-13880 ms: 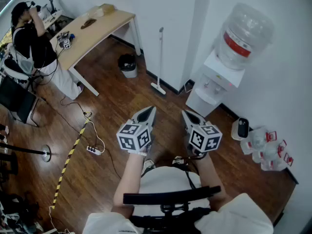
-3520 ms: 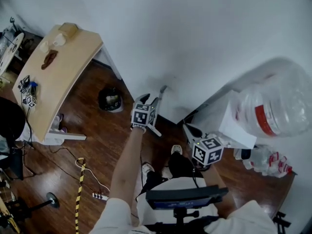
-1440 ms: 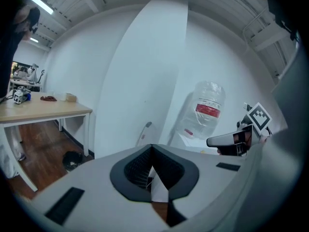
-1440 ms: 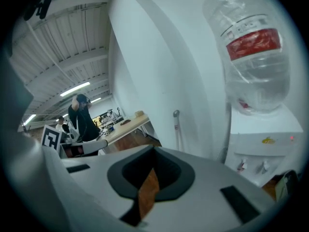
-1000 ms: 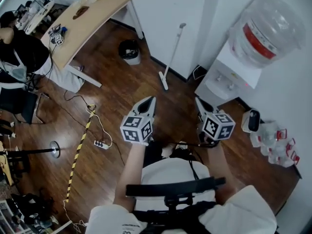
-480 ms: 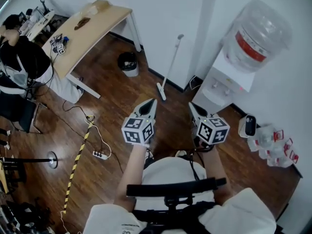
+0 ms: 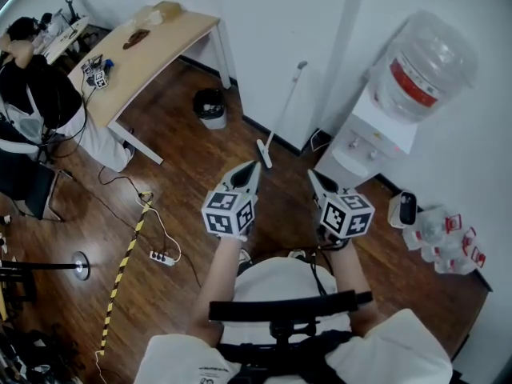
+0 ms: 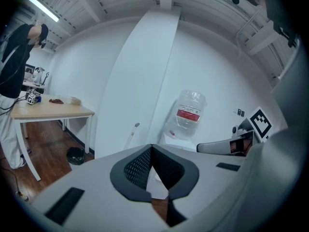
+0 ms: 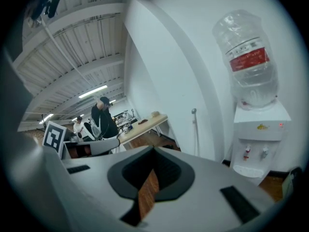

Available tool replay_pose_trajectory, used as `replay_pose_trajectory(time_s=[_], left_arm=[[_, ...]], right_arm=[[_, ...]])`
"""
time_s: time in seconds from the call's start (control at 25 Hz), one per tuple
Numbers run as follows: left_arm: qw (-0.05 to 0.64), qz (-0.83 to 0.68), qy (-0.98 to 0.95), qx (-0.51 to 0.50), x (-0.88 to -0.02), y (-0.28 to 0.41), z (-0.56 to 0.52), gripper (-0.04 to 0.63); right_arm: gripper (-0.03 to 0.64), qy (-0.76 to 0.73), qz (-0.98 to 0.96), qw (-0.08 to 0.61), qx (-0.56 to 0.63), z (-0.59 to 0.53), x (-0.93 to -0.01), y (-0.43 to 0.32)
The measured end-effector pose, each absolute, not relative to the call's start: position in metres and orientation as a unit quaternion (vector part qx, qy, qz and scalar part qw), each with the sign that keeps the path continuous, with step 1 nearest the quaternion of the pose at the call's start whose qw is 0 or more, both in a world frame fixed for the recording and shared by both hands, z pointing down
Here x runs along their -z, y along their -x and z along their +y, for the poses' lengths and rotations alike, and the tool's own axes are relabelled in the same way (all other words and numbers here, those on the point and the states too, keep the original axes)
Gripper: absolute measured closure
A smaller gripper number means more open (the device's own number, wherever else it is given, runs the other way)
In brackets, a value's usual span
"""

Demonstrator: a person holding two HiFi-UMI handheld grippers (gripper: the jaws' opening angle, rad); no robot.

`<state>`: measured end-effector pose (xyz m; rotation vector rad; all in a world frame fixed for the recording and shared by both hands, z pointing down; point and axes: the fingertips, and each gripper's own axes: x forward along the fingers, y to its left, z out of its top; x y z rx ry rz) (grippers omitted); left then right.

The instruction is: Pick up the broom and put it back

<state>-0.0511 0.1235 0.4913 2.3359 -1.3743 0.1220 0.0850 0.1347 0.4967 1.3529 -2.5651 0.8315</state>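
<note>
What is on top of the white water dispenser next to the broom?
A large clear water bottle with a red label stands upside down on the water dispenser. Its neck is covered where it enters the dispenser top.

Wood floor (image 7: 180, 170) w/ bin (image 7: 210, 106), broom (image 7: 281, 108)

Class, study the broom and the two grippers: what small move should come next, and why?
Probably just lower both grippers to rest. The broom leans against the wall with its head on the floor. The left gripper and right gripper are shut, empty and well clear of it.
</note>
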Motion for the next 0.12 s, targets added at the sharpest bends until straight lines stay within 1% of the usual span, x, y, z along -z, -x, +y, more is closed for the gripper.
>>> replay_pose_trajectory(time_s=[0.12], left_arm=[[0.210, -0.493, -0.843, -0.044, -0.4896, 0.0573, 0.1243, 0.594]], right_arm=[[0.601, -0.450, -0.848, 0.066, -0.272, 0.1358, -0.4970, -0.0788]])
